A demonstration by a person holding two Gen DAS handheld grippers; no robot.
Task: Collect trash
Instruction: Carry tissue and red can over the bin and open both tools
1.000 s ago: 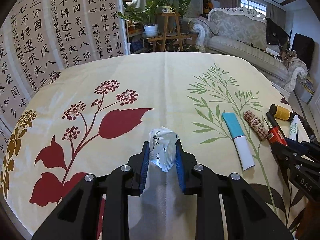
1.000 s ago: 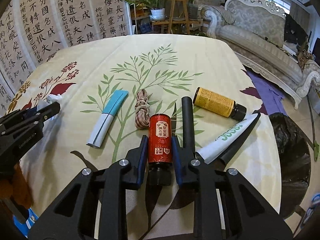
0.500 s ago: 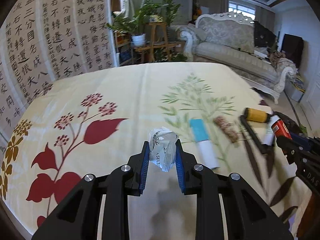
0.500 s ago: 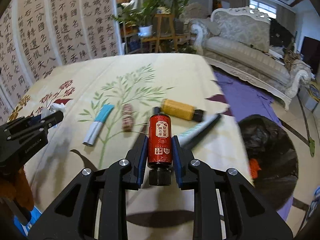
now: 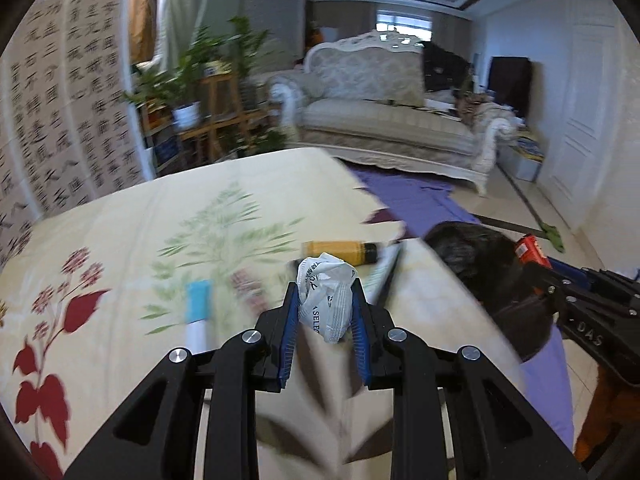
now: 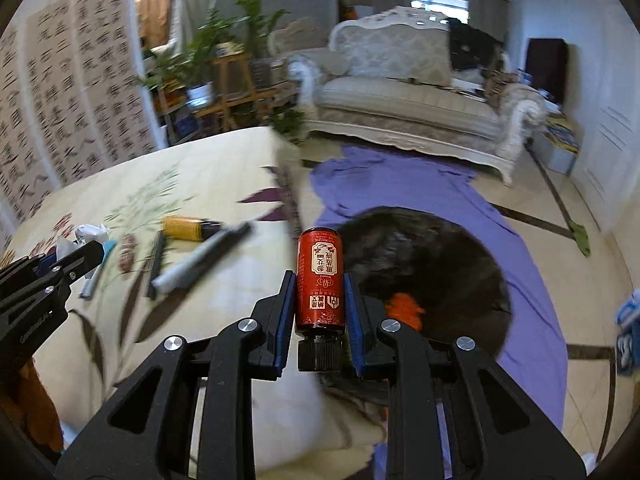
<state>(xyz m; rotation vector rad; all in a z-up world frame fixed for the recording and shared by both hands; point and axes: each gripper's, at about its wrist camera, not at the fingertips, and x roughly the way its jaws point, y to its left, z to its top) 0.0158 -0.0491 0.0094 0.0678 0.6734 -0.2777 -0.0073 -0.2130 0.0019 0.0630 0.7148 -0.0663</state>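
My left gripper [image 5: 325, 312] is shut on a crumpled white wrapper [image 5: 326, 300] and holds it above the right part of the floral-cloth table [image 5: 120, 220]. My right gripper [image 6: 319, 300] is shut on a small red bottle [image 6: 320, 284] with a black cap, held past the table's right edge over a black trash bag [image 6: 432, 264] on the floor. The bag also shows in the left wrist view [image 5: 480, 256], with the right gripper [image 5: 536, 264] and red bottle [image 5: 530, 249] above it. The left gripper [image 6: 86, 250] with the wrapper [image 6: 90, 234] shows at the left of the right wrist view.
On the table lie a yellow bottle [image 6: 186, 228], a white tube [image 6: 180, 276], a black pen [image 6: 154, 264], a patterned bundle [image 6: 127, 256] and a blue-white stick [image 5: 198, 312]. A purple cloth [image 6: 400, 184] lies on the floor. A sofa [image 6: 400, 96] stands behind.
Both grippers have swung to the right with their loads. The right one has left the table and now hangs over the black bag; the left one has moved toward the table's right edge.
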